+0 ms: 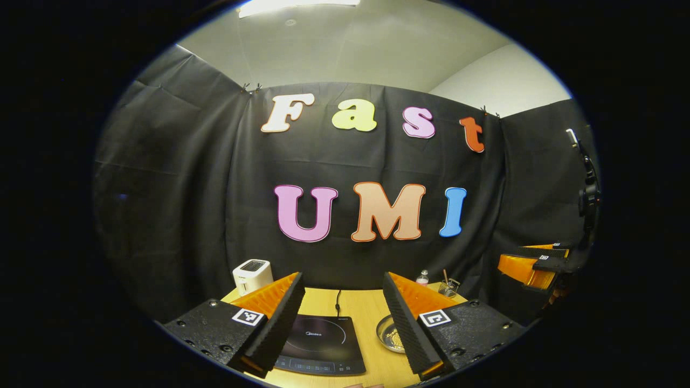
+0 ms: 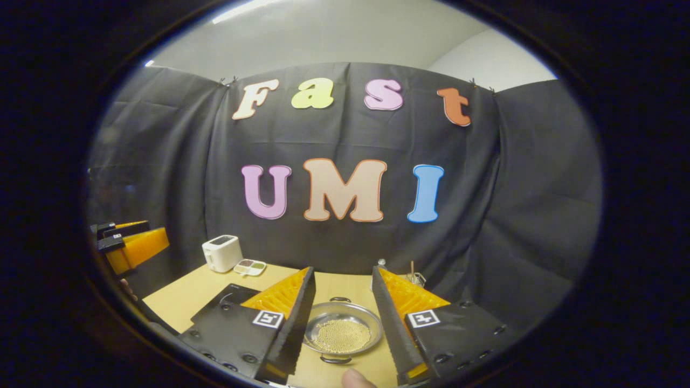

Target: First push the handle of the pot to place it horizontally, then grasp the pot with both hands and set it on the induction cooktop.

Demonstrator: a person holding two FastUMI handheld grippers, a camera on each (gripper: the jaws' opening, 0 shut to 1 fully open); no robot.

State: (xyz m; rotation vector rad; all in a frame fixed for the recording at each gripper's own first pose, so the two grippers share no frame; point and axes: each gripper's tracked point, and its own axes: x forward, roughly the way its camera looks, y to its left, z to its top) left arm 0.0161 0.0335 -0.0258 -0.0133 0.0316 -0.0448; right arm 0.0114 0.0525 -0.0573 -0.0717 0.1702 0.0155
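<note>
Writing: cooktop [image 1: 321,345] has a small logo, too blurry to read.
Left gripper [image 1: 340,323]: jaws wide apart, holding nothing, up over the cooktop.
Right gripper [image 2: 339,318]: jaws wide apart, holding nothing, over the pot.
Pot [image 2: 342,334]: on table [image 2: 178,293], right of cooktop, little yellow beads inside.
Toaster [image 2: 221,253]: back left, near wall.

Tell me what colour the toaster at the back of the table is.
White toaster, with a dark slot on top; clearest in the right gripper view.
</note>
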